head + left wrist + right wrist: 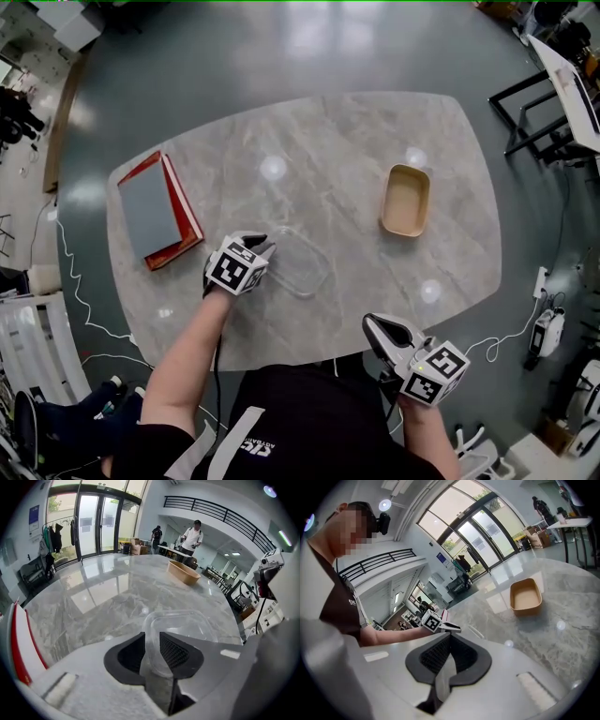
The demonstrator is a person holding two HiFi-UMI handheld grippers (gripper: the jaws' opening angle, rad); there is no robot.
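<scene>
A clear plastic container [302, 264] lies on the grey marble table [328, 150], near its middle. My left gripper [262, 246] grips the container's near left rim; in the left gripper view the clear wall [180, 626] stands between the jaws of the left gripper [152, 641], which are shut on it. My right gripper [375, 326] hovers at the table's near edge, right of centre. In the right gripper view the right gripper [449, 637] has its jaws shut with nothing between them, and it looks toward the left gripper [440, 625].
A tan oblong tray [406, 200] sits empty at the table's right side. A red book with a grey cover [155, 208] lies at the left end. Dark desk frames [534, 112] stand beyond the far right corner, cables [506, 337] lie on the floor, and people [192, 536] stand far off.
</scene>
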